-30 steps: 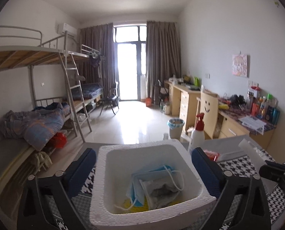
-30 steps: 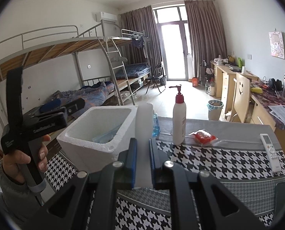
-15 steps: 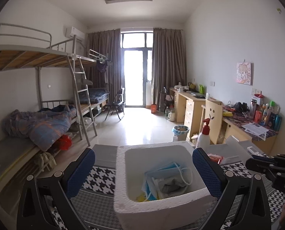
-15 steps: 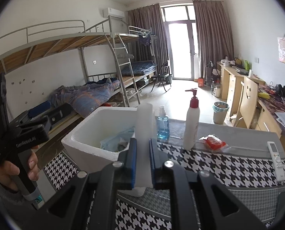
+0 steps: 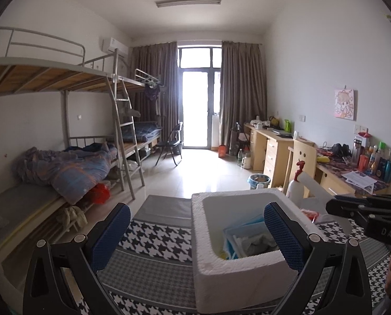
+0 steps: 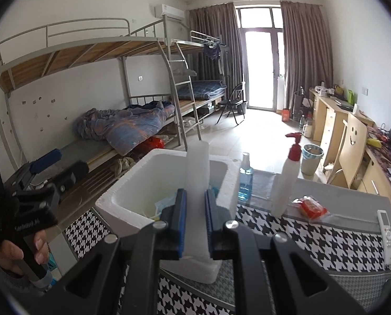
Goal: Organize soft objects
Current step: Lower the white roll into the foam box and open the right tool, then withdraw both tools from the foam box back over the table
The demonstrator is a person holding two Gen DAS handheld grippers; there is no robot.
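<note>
A white foam box stands on the houndstooth tablecloth; it also shows in the right wrist view. Blue face masks and soft wrappers lie inside it. My right gripper is shut on a white foam strip, held upright over the box's near rim; the strip also shows in the left wrist view. My left gripper is open and empty, left of and above the box; it appears in the right wrist view.
A red-capped pump bottle, a blue spray bottle, a red packet and a remote sit on the table right of the box. Bunk beds stand left, desks right.
My left gripper has drawn back and shifted left, so the box now sits to its right. My right gripper has carried the foam strip forward, over the box's near rim.
</note>
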